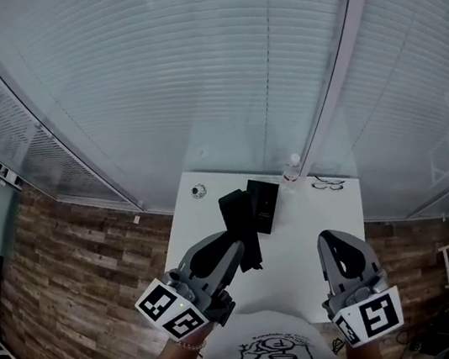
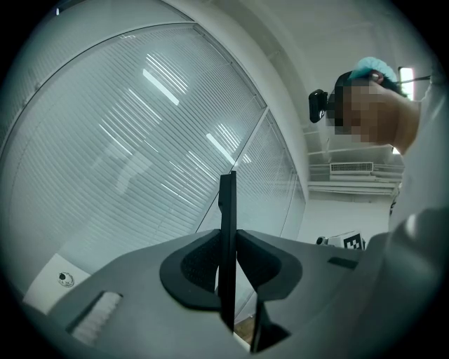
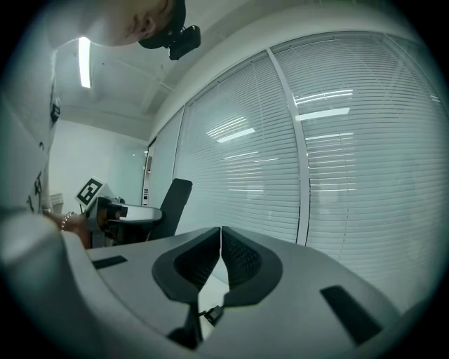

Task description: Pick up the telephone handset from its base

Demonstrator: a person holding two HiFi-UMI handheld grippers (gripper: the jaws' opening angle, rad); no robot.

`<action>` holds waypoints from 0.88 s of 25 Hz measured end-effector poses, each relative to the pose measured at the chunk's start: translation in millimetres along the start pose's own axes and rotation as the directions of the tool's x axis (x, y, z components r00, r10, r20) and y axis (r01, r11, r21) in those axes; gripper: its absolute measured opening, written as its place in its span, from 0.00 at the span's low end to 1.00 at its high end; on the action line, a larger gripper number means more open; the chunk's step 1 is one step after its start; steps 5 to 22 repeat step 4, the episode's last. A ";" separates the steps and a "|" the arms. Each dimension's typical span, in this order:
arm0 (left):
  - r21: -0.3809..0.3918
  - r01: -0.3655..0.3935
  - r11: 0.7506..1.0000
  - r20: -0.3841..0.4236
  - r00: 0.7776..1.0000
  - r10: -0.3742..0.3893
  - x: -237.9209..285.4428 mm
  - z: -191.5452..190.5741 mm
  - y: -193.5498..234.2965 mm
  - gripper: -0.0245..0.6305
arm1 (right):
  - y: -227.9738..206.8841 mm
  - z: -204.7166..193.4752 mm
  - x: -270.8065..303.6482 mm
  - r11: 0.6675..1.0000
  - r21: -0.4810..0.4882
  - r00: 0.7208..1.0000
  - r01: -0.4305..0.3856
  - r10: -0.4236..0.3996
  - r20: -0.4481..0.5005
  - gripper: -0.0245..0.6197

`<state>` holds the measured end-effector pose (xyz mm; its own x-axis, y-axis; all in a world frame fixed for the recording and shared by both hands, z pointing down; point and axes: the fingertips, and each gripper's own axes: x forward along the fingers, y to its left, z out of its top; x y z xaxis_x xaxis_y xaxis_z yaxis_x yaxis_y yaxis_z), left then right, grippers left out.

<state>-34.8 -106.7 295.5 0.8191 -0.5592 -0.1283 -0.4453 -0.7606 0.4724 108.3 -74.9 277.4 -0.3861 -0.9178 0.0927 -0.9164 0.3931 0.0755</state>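
Above the near edge of the white table (image 1: 338,219), the left gripper (image 1: 237,254) is clamped on the black telephone handset (image 1: 236,215). Its own view shows the jaws narrowed onto the thin slab edge-on, and most of the handset's length stands up past the pads. The handset looks lifted off the black base (image 1: 265,203), which sits further back on the table beside it. The right gripper (image 1: 332,240) hangs to the side with its jaws together and nothing between them.

The main risk, as I judge it, is the grip itself. The pads pinch only a short stretch near one end, so the long free part can lever the handset round in the jaws or let it slide out if the hand tips or jerks. No cord can be made out, and if one runs to the base, a further pull could drag the base along. A wide swing back over the table could also catch the bottle (image 1: 292,168) or the glasses (image 1: 328,184) near the far edge
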 end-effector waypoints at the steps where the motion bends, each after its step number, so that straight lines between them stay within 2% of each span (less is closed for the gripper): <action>1: -0.002 0.001 1.000 0.001 1.000 -0.001 -0.5 0.7 -0.2 0.14 | 0.1 0.6 -0.2 1.000 0.000 1.000 0.001 -0.001 0.000 0.05; 22: -0.009 0.003 1.000 0.004 1.000 -0.003 -2.4 4.3 -0.8 0.14 | 1.4 3.7 -0.2 1.000 0.001 1.000 0.004 -0.004 0.000 0.05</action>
